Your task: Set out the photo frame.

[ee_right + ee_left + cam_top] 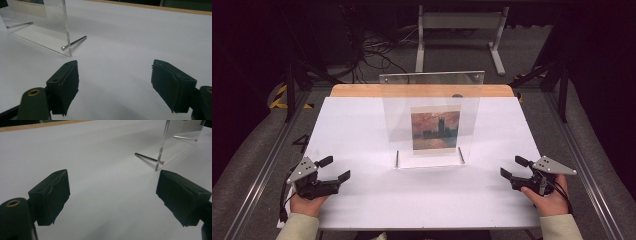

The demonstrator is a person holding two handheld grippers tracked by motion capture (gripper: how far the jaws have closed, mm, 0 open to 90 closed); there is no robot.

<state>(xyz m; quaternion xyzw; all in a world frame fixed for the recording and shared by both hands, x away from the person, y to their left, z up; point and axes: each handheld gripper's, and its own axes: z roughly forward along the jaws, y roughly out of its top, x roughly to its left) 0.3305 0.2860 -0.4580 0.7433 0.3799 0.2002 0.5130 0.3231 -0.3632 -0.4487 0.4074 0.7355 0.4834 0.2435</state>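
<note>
A clear acrylic picture frame (432, 100) stands upright at the middle of the white table (357, 125). It holds a small print of a red-orange sunset over dark buildings (435, 130). Two thin metal pins (397, 158) stick out at its base. My left gripper (337, 168) rests low at the front left, open and with nothing between its jaws. My right gripper (511, 166) sits at the front right, also open and holding nothing. The left gripper view has the frame's corner (180, 142) and one pin (148, 157) ahead to the right of my left gripper (112, 195). In the right gripper view the frame (37, 27) and a pin (75, 42) lie ahead to the left of my right gripper (115, 80).
A wooden strip (362, 90) runs along the table's far edge. Behind it on the floor are a white metal stand (459, 30) and loose cables (377, 55). Metal rails (582, 165) flank both sides of the table.
</note>
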